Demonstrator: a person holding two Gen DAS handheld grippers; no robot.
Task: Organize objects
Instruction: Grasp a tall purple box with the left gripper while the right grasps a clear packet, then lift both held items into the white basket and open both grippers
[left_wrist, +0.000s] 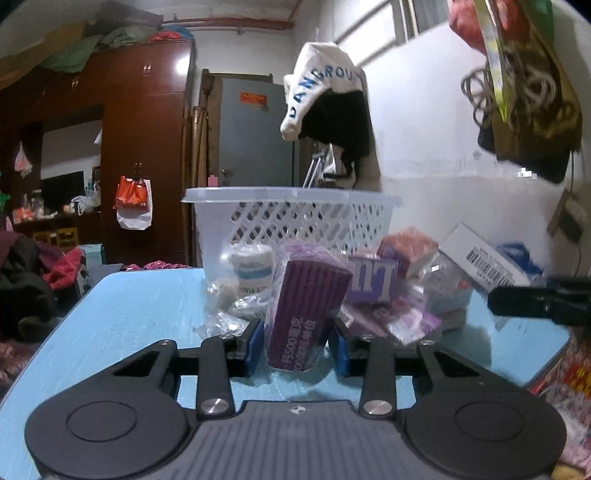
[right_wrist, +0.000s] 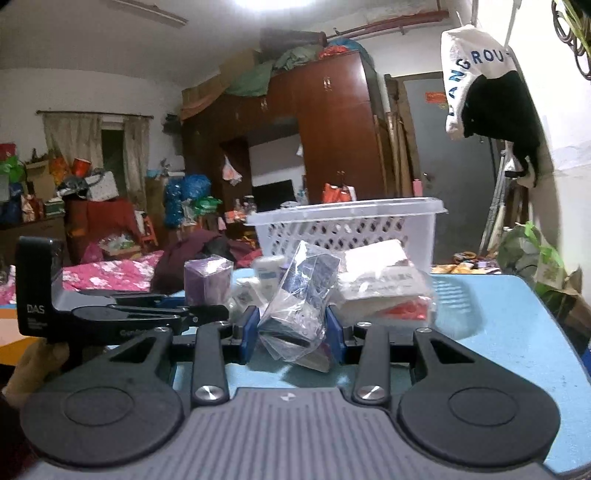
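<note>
The work surface is a light blue table (left_wrist: 140, 306) in a cluttered room, with a white perforated basket (left_wrist: 295, 218) standing at its far edge against a backdrop of a dark wood wardrobe (left_wrist: 147, 129). The left gripper (left_wrist: 297, 343) is pinched on a purple box (left_wrist: 306, 306) wrapped in clear film; both blue pads (left_wrist: 255, 343) press against its sides, and the box stands tilted between them, its lower end near the tabletop. The right gripper (right_wrist: 291, 332) is likewise closed on a clear-wrapped packet (right_wrist: 299, 295), which sits skewed between the pads. Just beyond both grippers lies the remaining pile: a small white-and-blue jar (left_wrist: 251, 269), a purple carton (left_wrist: 373, 280), a pinkish-red box (left_wrist: 410, 247) and loose plastic bags (left_wrist: 221, 325), all between the grippers and the basket. A white box with a barcode (left_wrist: 484, 258) lies to the right of the pile. The step in hand appears to be the grasp itself: each gripper has one item secured at table level. The next move likely calls for lifting each item clear of the pile, carrying it above the basket rim, and releasing inside. The slippery film and the tilted hold suggest a risk of slipping during the lift.
</note>
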